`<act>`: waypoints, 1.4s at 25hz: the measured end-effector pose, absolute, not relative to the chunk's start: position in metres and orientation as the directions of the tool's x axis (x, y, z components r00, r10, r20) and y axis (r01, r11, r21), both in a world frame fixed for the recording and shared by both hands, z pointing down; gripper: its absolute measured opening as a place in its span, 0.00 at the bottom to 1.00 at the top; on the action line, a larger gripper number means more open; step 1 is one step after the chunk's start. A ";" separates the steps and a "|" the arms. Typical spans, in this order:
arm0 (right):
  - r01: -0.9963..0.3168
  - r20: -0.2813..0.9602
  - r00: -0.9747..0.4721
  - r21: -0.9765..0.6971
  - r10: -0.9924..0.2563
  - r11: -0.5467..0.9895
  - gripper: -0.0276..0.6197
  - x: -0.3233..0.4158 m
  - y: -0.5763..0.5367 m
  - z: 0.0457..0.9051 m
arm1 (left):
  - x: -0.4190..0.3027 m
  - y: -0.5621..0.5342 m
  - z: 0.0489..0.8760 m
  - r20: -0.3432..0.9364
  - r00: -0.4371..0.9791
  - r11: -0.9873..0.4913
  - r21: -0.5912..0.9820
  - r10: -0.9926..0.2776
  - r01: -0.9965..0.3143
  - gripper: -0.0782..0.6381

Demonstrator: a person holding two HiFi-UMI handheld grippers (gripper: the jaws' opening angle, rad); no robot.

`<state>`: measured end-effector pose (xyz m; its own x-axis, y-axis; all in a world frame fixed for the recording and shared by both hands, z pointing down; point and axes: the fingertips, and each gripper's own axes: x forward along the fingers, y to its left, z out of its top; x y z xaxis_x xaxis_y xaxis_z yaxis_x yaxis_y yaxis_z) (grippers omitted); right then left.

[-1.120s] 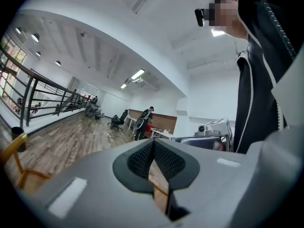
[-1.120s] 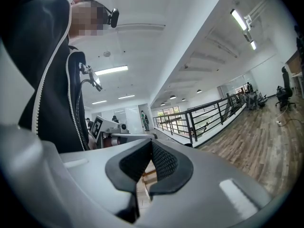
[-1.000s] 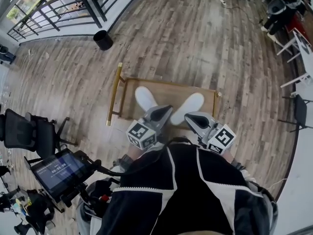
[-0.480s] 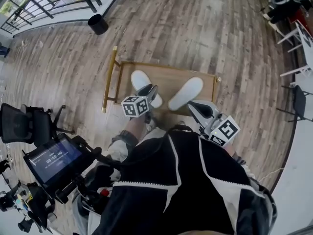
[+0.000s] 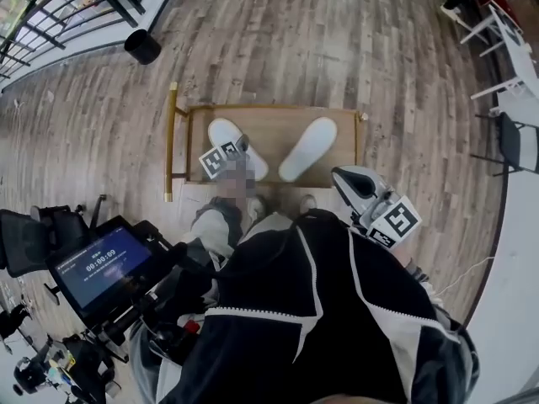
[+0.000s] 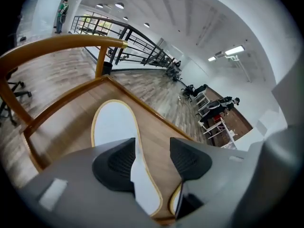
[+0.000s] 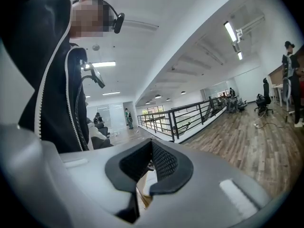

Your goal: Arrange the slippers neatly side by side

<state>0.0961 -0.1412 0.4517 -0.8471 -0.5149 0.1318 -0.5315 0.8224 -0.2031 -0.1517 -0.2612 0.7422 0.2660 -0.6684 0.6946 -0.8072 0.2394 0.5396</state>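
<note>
Wood-plank floor (image 5: pixel 354 49); low rack (image 5: pixel 274 120) on it carries two white slippers, far ends splayed in V. Left tool (image 6: pixel 151 161) down over left slipper (image 6: pixel 114 127); jaws just been opening, now wide, slipper's near end between them, pads not pressing. Right tool (image 7: pixel 151 166) closed on nothing, back by torso, well apart from right slipper (image 5: pixel 308 148). Step, likely: reach for first grasp. Next: clamp near end, swing slipper parallel to mate.

The left gripper (image 5: pixel 236 150) has come down from the person's lap and now sits low over the left slipper (image 5: pixel 221 131). Its jaws have just been opening and stand wide apart, the slipper's edge between them unpressed. The right gripper (image 5: pixel 338 175) has drawn rightward, clear of the right slipper (image 5: pixel 308 148).
</note>
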 end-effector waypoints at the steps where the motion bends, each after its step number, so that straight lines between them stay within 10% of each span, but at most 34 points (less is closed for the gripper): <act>1: -0.546 0.137 -0.838 -0.203 -0.528 0.813 0.05 0.102 -0.141 0.452 | -0.151 -0.263 0.750 0.712 0.261 0.244 0.523 -0.652 -0.817 0.43; 8: -0.597 0.153 -0.802 -0.204 -0.577 0.776 0.05 0.119 -0.135 0.448 | -0.167 -0.259 0.781 0.816 0.184 0.311 0.403 -0.548 -0.861 0.45; 11: -0.609 0.159 -0.793 -0.207 -0.588 0.766 0.05 0.125 -0.139 0.450 | -0.166 -0.259 0.789 0.839 0.176 0.304 0.370 -0.515 -0.878 0.26; 18: -0.610 0.151 -0.793 -0.207 -0.590 0.765 0.05 0.131 -0.146 0.445 | -0.169 -0.255 0.783 0.843 0.161 0.251 0.327 -0.513 -0.911 0.16; 35: -0.415 0.084 -0.910 -0.214 -0.407 0.884 0.05 0.079 -0.186 0.460 | -0.099 -0.289 0.644 0.586 0.330 -0.250 0.216 -0.740 -0.944 0.16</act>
